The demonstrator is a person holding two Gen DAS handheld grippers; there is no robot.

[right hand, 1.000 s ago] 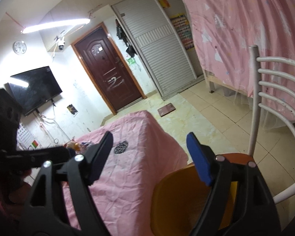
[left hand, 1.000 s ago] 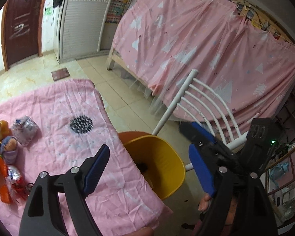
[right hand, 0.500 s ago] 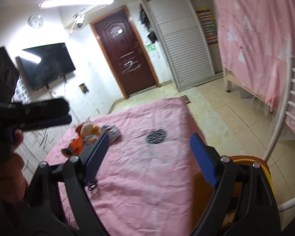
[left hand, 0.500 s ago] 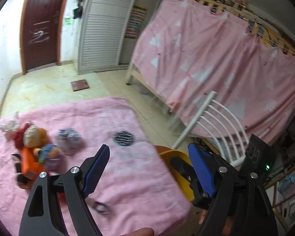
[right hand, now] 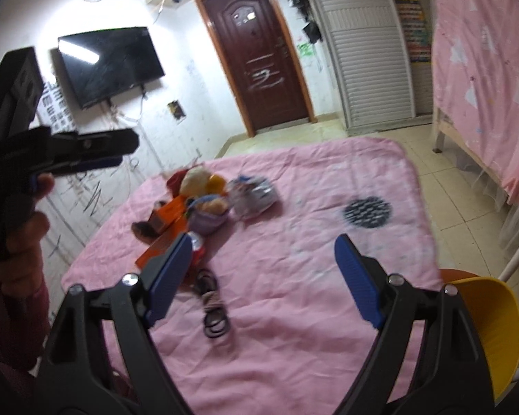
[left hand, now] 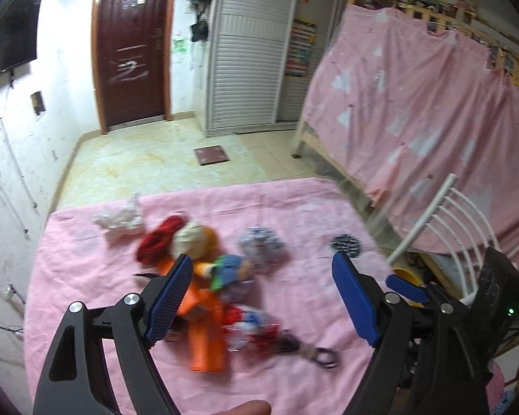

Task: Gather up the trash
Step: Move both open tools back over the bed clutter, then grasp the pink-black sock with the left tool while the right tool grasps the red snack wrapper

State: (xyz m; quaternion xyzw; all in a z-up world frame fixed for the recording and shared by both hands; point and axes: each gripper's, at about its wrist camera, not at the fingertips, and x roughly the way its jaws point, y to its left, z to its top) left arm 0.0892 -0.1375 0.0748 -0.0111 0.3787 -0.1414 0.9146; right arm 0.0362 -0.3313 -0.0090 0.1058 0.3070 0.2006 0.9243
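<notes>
A pile of litter and toys lies on the pink-covered table [left hand: 294,311]: a crumpled silver-blue wrapper [left hand: 261,247] [right hand: 256,195], a white crumpled wad [left hand: 121,221], a red-and-blue wrapper [left hand: 256,321], an orange box [left hand: 204,325] [right hand: 166,221] and a plush toy [left hand: 193,242] [right hand: 200,180]. My left gripper [left hand: 262,259] hovers open above this pile with nothing between its pads. My right gripper [right hand: 263,240] is open and empty over the table's near half. The yellow bin [right hand: 484,314] stands off the table's right edge, beside my right gripper.
A black patterned disc [right hand: 368,211] lies on the cloth to the right, and black rings [right hand: 216,318] near the front. A white chair [left hand: 449,228] stands behind the bin. A pink-curtained bed [left hand: 432,121] fills the right. A hand holds the left gripper [right hand: 126,152].
Both views have swung left, away from the yellow bin and chair and onto the pile on the table. The right jaws stand slightly wider than before.
</notes>
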